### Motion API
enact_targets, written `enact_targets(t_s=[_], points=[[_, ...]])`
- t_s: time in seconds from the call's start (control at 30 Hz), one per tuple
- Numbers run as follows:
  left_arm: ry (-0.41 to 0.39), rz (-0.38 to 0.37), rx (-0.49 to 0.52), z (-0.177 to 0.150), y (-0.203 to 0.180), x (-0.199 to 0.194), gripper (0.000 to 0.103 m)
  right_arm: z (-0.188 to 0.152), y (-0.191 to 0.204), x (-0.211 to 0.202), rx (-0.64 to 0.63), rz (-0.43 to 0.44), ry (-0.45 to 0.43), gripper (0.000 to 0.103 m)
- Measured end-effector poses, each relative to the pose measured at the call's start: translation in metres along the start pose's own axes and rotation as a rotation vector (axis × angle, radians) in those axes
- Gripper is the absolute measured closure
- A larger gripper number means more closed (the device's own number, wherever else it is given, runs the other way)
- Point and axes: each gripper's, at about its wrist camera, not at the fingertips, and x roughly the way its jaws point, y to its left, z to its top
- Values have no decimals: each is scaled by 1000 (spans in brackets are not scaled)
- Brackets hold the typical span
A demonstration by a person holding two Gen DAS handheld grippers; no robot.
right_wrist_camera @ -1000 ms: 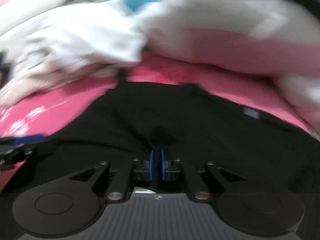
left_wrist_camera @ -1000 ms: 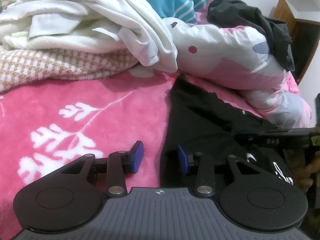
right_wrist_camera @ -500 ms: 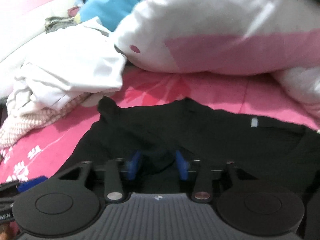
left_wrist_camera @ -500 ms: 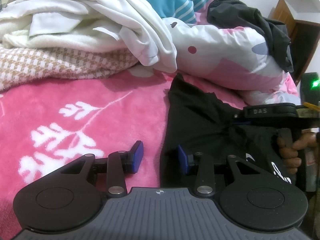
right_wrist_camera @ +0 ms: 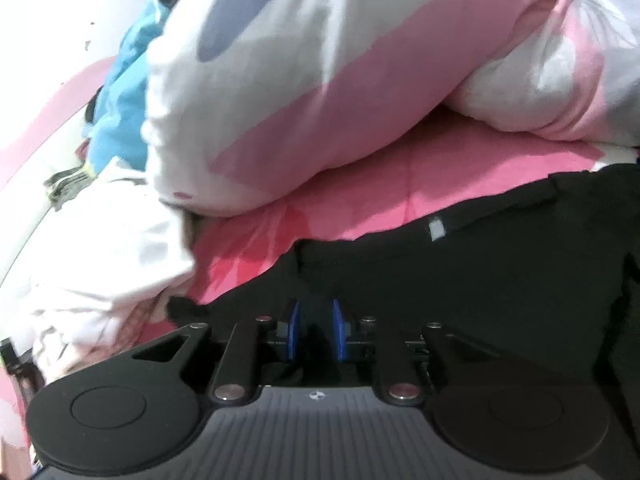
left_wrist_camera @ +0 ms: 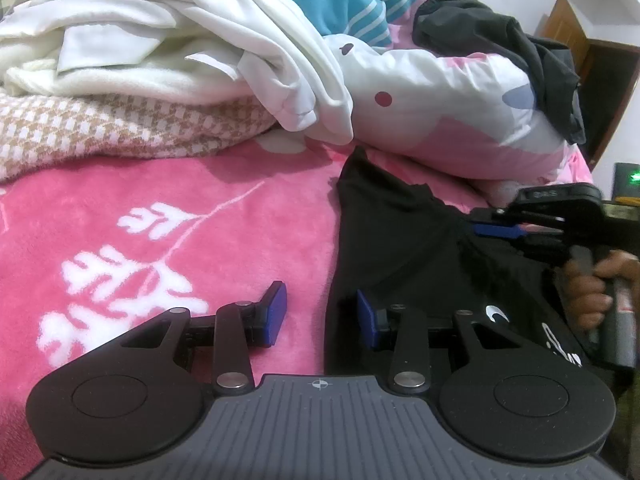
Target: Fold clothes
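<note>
The bed (left_wrist_camera: 168,208) with its pink blanket stretched out ahead of both my tools, and a heap of quilt (left_wrist_camera: 440,112) and white laundry (left_wrist_camera: 160,32) was banked up beyond them. The black shirt (left_wrist_camera: 392,248) lay flat on the blanket, ahead and to the right of my left hand-held gripper (left_wrist_camera: 321,314) and directly under my right hand-held gripper (right_wrist_camera: 314,334).

My left one hung released, its blue pads apart with nothing between them, the right pad just over the shirt's near edge. My right one was opening; dark cloth showed between its pads (right_wrist_camera: 295,334), but I could not tell whether they still pinched it.

I judged the step to be setting down one part of the shirt. To do it well I should have let the cloth drop fully clear before drawing away, so the fold stayed flat, then taken the left edge cleanly without catching the blanket.
</note>
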Motion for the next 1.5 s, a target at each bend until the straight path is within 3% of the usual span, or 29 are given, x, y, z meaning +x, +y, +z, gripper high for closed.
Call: enact_targets(t_s=[0.23,0.33,0.8,0.93,1.1,1.23,1.5], points=[[-2,3,4,0,-1,0,65,-14,8,-5,75,142,123,84],[-2,0,-1,0,0,0,65,-14,10,4,87,105,126,84],[-1,0,1,0,0,0,65,-11,-14,27,309,120,126,86],[-1,-3,-3,0,0,0,65,-9,-12,25,290,134,114,100],[-1,-4,-4,-1,0,-1,65,4,-5,9,177,114,103,102],[-1,-4,-3,0,0,-1,65,16,7,7,47,61,151,102],[-1,-4,-3,0,0,0,65,11,44,17,-339,-166,184,99]])
